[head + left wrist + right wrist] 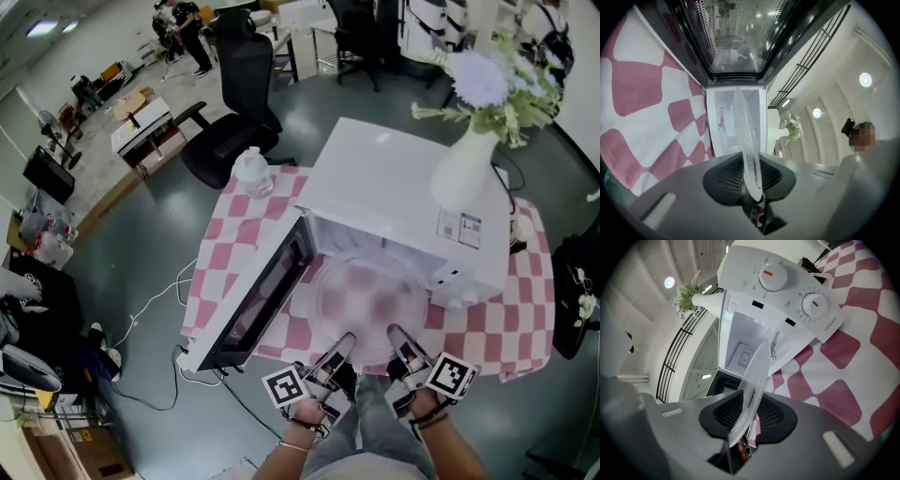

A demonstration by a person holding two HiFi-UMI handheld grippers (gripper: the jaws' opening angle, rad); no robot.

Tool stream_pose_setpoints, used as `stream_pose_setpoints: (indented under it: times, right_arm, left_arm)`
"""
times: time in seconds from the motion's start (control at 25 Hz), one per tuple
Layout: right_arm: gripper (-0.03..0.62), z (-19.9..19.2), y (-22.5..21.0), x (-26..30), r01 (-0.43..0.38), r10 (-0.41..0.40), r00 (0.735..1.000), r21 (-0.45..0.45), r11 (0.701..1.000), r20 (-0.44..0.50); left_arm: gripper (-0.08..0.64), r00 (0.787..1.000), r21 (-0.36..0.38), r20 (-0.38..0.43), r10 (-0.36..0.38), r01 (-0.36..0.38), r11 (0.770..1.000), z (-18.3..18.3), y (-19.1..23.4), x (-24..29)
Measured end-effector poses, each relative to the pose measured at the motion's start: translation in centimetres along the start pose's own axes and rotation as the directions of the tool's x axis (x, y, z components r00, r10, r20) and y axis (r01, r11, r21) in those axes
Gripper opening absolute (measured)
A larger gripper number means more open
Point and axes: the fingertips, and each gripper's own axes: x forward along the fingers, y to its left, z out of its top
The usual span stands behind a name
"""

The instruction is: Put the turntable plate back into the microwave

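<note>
Pink-checked tablecloth (234, 225) under microwave (375, 178); grey floor (141, 253), office chair (234, 103) behind.

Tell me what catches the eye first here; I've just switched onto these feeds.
A clear glass turntable plate is held by its near rim in the left gripper and right gripper, at the open mouth of the microwave. Its door stands wide open at the left, and a white vase of flowers stands on top.
</note>
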Motion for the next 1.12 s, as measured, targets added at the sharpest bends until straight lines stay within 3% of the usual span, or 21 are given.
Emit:
stream_pose_setpoints:
  times: [0.64,1.12]
  right_arm:
    - [0.077,1.8,-3.6,1.9,0.035,-0.035,0.999,0.0,0.999,-0.013]
    - [0.095,2.4,-3.6,2.0,0.055,-0.056,0.998,-0.037,0.998,-0.022]
  left_arm:
    - [0.038,0.998,-0.092,0.054,-0.034,0.039,0.995,0.6,3.1,2.7]
    - [0.035,0.998,-0.074,0.044,-0.046,0.05,0.996,0.8,2.8,3.8]
